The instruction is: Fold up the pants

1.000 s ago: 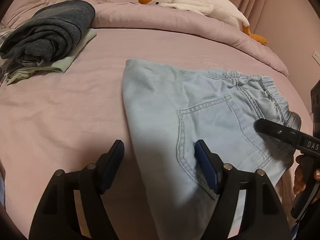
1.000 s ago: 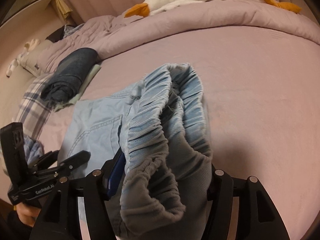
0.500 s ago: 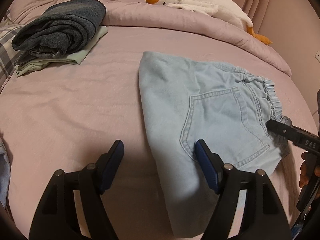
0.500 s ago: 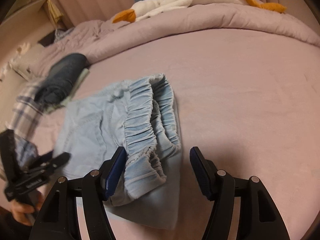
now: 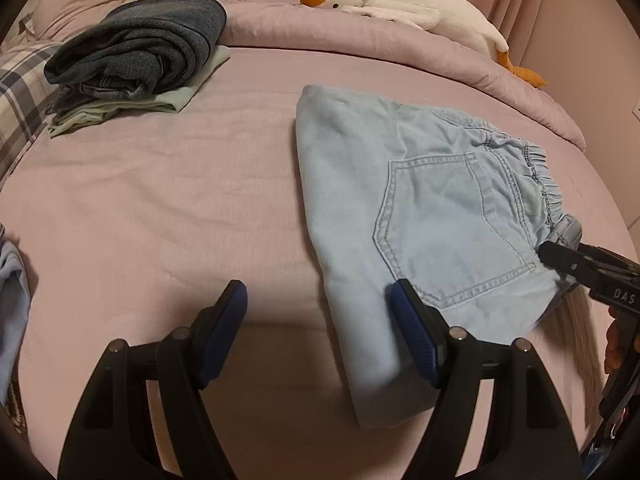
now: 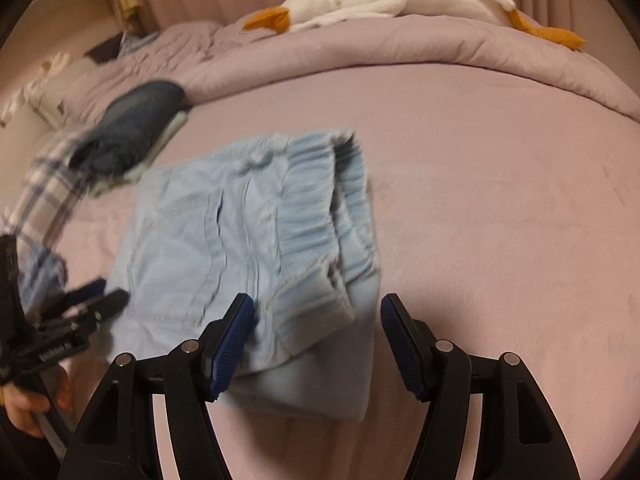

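Note:
Light blue denim pants (image 5: pixel 424 216) lie folded on the pink bed, back pocket up, elastic waistband to the right. In the right wrist view the pants (image 6: pixel 224 248) lie flat with the waistband nearest. My left gripper (image 5: pixel 320 328) is open and empty; its right finger hovers over the pants' near left edge. My right gripper (image 6: pixel 316 344) is open and empty just behind the waistband end. It also shows in the left wrist view (image 5: pixel 576 264) at the pants' right corner.
A stack of folded dark jeans and a pale green garment (image 5: pixel 136 60) sits at the far left. A plush goose (image 5: pixel 396 4) lies on the rolled pink duvet (image 5: pixel 360 52) at the back. A plaid pillow (image 5: pixel 16 92) is at the left edge.
My right gripper let go of the waistband, which dropped flat onto the bed, and drew back. My left gripper pulled back and up a little.

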`<state>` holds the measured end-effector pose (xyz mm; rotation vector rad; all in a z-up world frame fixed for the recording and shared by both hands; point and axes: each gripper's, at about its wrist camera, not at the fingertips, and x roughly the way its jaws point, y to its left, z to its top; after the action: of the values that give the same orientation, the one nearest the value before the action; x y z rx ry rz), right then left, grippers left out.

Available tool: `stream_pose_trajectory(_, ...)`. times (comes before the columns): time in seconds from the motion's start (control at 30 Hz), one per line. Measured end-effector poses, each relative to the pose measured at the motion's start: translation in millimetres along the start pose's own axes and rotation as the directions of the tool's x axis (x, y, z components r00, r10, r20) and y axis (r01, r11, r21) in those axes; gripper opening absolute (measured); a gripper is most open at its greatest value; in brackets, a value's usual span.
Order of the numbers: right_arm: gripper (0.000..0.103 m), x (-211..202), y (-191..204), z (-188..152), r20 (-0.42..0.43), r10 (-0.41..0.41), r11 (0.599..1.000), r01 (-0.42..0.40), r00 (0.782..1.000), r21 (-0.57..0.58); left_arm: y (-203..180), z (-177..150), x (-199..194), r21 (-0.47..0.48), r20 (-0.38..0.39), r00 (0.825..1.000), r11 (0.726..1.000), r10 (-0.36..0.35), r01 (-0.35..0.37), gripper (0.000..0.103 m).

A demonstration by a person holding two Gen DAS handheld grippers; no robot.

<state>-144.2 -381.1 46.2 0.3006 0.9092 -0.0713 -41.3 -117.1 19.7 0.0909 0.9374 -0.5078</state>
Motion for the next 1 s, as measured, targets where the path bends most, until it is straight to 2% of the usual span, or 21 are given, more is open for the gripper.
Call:
stream_pose_trajectory(0.23, 0.066, 7, 5, 2, -0.025, -0.047, 0.999, 0.046, 0.999, -0.028, -1, -4, -8, -0.01, -0.001, 1.0, 1.0, 0.004, -0.004, 0.075)
stream_pose_trajectory(0.33, 0.066, -5, 10, 0, 0.006, -0.064, 0.998, 0.064, 0.998, -0.024, -2, -8, -10, -0.016, -0.003, 1.0, 1.0, 0.001, -0.001, 0.076)
stream_pose_trajectory(0.4, 0.066, -8, 11, -7, 0.017, -0.053, 0.998, 0.053, 0.998, -0.027, -4, -9, -7, -0.007, -0.005, 1.0, 1.0, 0.012, -0.012, 0.075)
stream_pose_trajectory(0.47, 0.067, 4, 13, -11, -0.013, -0.07, 0.996, 0.069, 0.997, -0.051, -8, -10, -5, 0.008, 0.001, 1.0, 0.999, 0.031, -0.031, 0.075)
stream_pose_trajectory(0.63, 0.067, 5, 7, -12, -0.02, -0.055, 0.998, 0.054, 0.998, -0.012, -9, -9, -10, -0.006, -0.006, 0.999, 0.999, 0.04, -0.04, 0.075)
stream_pose_trajectory(0.73, 0.067, -7, 11, -13, 0.009, -0.063, 0.998, 0.063, 0.998, -0.007, -11, -12, -14, -0.003, -0.004, 0.999, 0.999, 0.045, -0.045, 0.075)
stream_pose_trajectory(0.83, 0.067, -15, 15, -16, 0.035, -0.036, 0.999, 0.037, 0.999, -0.019, -13, -13, -11, -0.003, -0.006, 0.999, 0.999, 0.05, -0.05, 0.075)
stream_pose_trajectory(1.0, 0.069, 4, 17, -20, 0.002, -0.071, 0.997, 0.071, 0.997, -0.034, -15, -12, -12, -0.01, -0.014, 0.998, 0.998, 0.058, -0.058, 0.075)
